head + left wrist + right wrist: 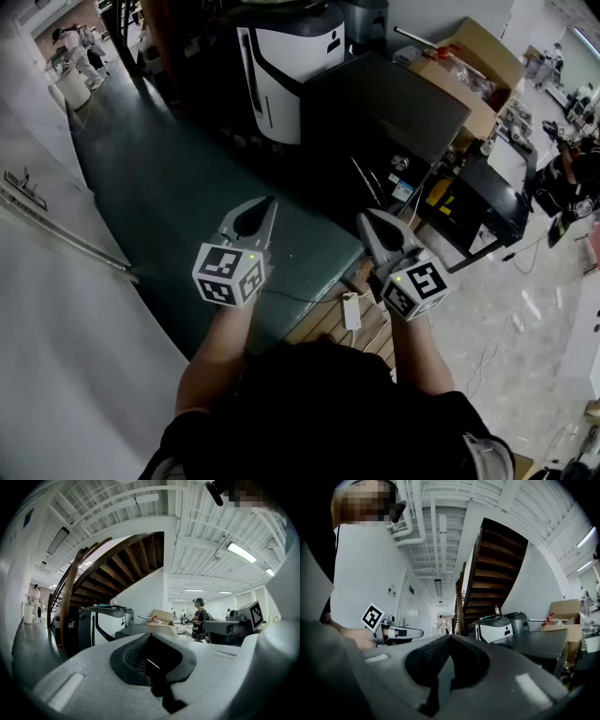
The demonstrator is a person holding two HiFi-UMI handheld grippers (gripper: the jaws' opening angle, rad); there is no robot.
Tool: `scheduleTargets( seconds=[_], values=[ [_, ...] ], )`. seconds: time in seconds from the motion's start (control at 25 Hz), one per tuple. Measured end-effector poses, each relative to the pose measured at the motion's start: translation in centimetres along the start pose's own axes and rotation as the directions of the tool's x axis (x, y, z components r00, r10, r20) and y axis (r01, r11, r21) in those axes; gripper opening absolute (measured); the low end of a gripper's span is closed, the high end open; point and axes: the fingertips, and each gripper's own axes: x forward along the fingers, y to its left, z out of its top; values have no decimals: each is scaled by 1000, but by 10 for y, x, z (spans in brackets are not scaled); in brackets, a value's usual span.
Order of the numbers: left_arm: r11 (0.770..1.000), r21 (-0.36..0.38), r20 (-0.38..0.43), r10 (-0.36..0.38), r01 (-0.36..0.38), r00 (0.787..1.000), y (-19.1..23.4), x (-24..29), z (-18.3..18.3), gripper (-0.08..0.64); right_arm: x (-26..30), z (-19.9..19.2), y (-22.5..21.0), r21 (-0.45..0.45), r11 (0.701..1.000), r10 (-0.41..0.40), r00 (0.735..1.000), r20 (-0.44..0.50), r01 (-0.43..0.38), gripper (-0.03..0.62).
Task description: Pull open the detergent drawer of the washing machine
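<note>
Head view: the left gripper (270, 203) and the right gripper (365, 218) are held side by side, near each other and about level, over a dark green floor (169, 187). The left gripper view shows its fingers pressed together with nothing between them. The right gripper view shows the same for the right one (only the dark ribbed pads meet).

Ahead of both grippers and well apart from them stands a dark box-shaped machine (384, 112) with a flat top. Just beside it, to its left in the head view, is a white machine with a black stripe (281, 80). To its right sits an open cardboard box (469, 70).

The detergent drawer cannot be made out in any view, and I cannot tell which of these machines, if either, is the washing machine.

A white wall (56, 309) runs along the left. A wooden staircase (117, 559) rises above the machines, and a bystander (199, 616) stands further back in the left gripper view.
</note>
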Motion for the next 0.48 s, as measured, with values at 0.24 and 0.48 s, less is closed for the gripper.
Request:
scheduleTargets(
  seconds=[0.24,0.48],
  values=[
    [1000,2,-9,-3,3,1000,-11,8,-1,11,-6,-2,-7,11,1000,11,1000,-5,-11,2],
    [1000,-12,-19,-14,14,1000,-26,16,-11,11,-20,-5,-20,5,1000,-1,1000,-3,1,2]
  ],
)
